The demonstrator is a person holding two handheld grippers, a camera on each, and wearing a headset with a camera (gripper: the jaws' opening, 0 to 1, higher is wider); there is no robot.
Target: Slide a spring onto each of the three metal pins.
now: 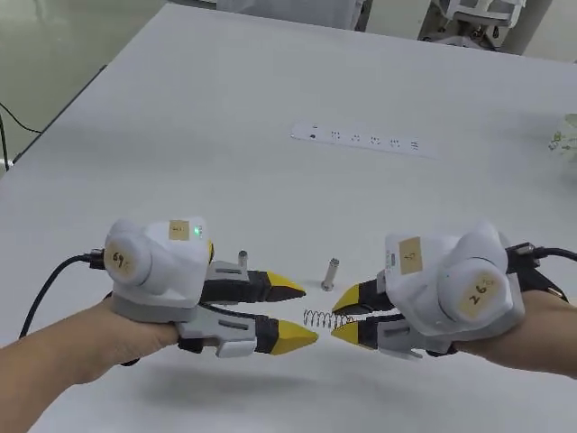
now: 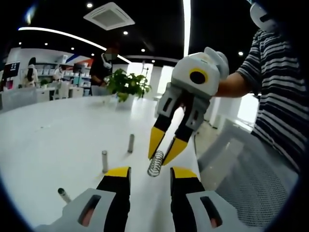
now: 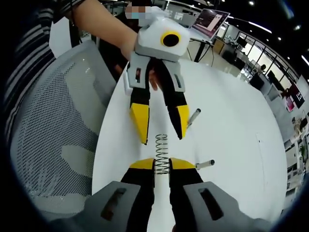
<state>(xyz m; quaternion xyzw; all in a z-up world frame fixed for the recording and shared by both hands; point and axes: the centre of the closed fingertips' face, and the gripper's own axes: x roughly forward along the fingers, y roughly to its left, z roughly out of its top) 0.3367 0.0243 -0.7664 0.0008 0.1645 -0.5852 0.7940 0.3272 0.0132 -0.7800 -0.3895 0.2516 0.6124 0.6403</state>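
The right tongs (image 3: 162, 167) are pinched almost closed on one end of a spring (image 3: 161, 145). Its free end juts toward the left tongs (image 2: 150, 173), which are parted and empty, their tips just either side of that end without touching it. Both are held over the bench (image 1: 270, 108), close to its near edge. Just beyond stands a bare pin (image 1: 332, 272), with a second pin (image 1: 242, 262) behind the left tongs and a third pin (image 2: 63, 194) farther off, its pose unclear. This looks like the first spring, perhaps mid-regrip. The next move calls for lining the coil's bore over a pin top, then sliding it down.
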